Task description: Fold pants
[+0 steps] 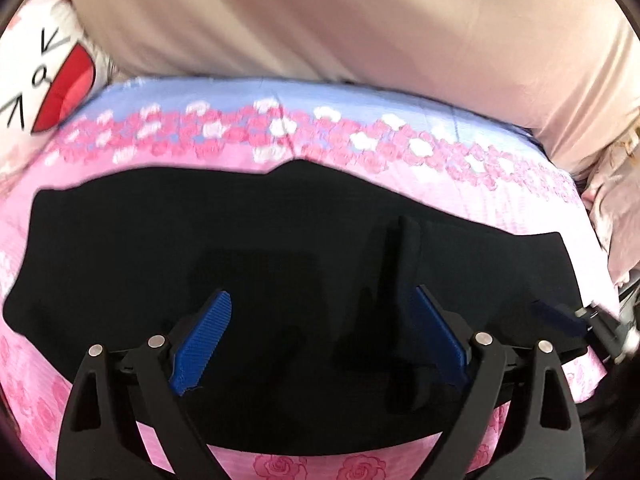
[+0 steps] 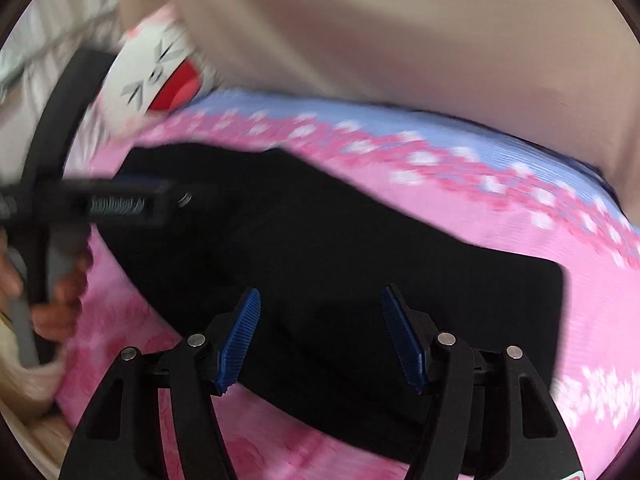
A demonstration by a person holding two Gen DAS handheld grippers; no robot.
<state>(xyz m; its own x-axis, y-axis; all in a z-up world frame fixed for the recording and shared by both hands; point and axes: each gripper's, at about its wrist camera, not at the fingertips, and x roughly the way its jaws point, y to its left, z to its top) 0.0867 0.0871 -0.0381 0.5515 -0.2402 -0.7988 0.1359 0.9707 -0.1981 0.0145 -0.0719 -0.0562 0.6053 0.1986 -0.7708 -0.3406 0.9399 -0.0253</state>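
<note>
One pair of black fabric pants (image 1: 248, 240) lies spread flat across one pink rose-print bedsheet with a lilac band (image 1: 360, 120) along its far side. The pants take up most of the sheet's middle, long axis running side to side; in the right wrist view the same pants (image 2: 360, 248) run diagonally, one squared-off end at lower right. One narrow black flap stands up from the cloth just beside the left gripper's right finger in the left wrist view; cannot tell what part it is.

Two grippers, each with two blue ribbed pads. Left gripper (image 1: 320, 344): jaws wide apart, nothing between them, hanging over the pants' near half. Right gripper (image 2: 320, 340): jaws apart, pads clear of cloth, nothing clamped, above the near edge of the pants. It also shows blurred at the right edge of the left wrist view. The left gripper's body appears blurred at far left of the right wrist view, held by one hand (image 2: 60, 292).

One white plush pillow with a cartoon face and red mouth (image 1: 44, 76) at the far left corner. One large beige cloth mass (image 1: 360, 20) fills the background beyond the sheet.
</note>
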